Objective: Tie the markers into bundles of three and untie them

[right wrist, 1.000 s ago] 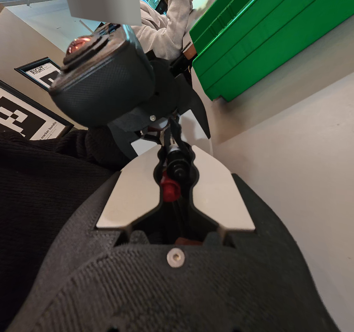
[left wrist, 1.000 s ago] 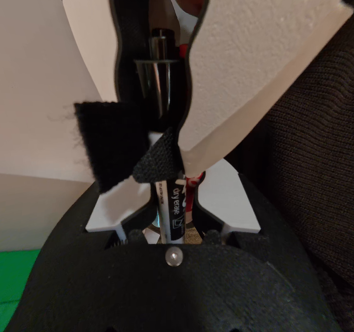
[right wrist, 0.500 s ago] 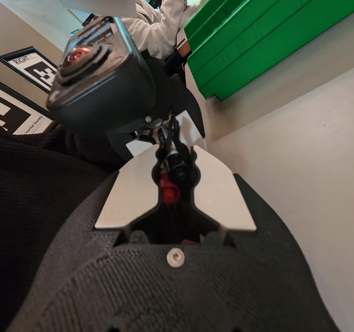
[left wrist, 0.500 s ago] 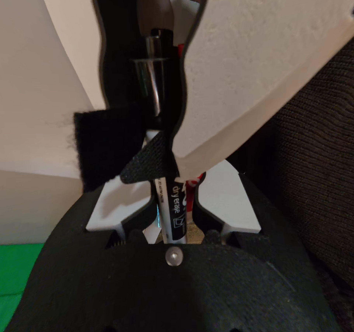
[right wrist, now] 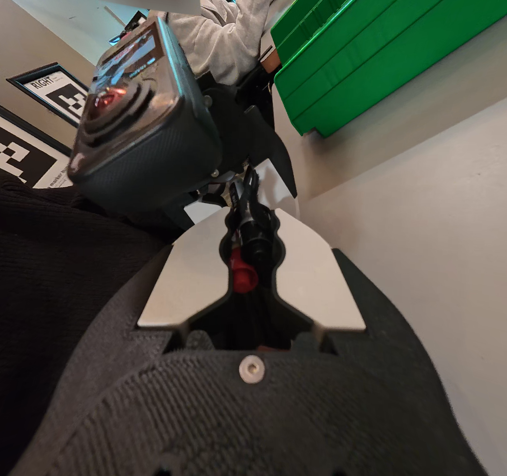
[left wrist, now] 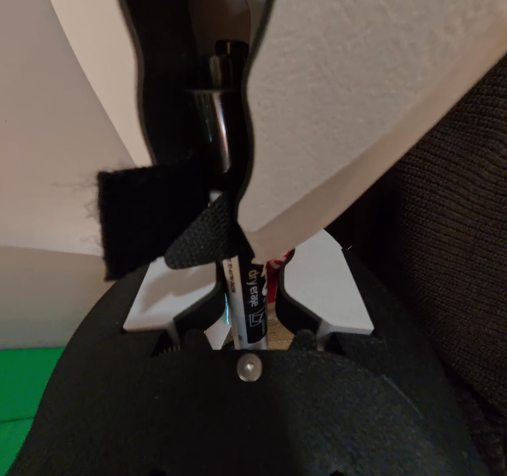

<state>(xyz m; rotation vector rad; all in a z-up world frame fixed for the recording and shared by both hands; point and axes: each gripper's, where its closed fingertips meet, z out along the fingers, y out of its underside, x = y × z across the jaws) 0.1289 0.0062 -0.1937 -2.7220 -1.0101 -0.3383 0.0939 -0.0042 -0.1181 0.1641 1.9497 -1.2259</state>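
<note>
Two markers, strapped together, run between both tools. Left hand-held gripper (left wrist: 251, 279) clamps the white barrels of the marker bundle (left wrist: 247, 292); right hand-held gripper (right wrist: 251, 246) clamps its capped ends. Judged light, rigid, smooth plastic; grip mid-barrel beside the black hook-and-loop strap (left wrist: 153, 215).

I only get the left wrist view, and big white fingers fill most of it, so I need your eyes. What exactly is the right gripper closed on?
Observer: The right gripper is shut on two capped ends side by side: a glossy black-capped marker and a red-capped marker.
Operator: What's off to its left?
Observer: Framed black-and-white patterned cards at the picture's left edge.
Operator: Anyone nearby?
Observer: A person in a grey fleece top, beyond the black action camera.
</note>
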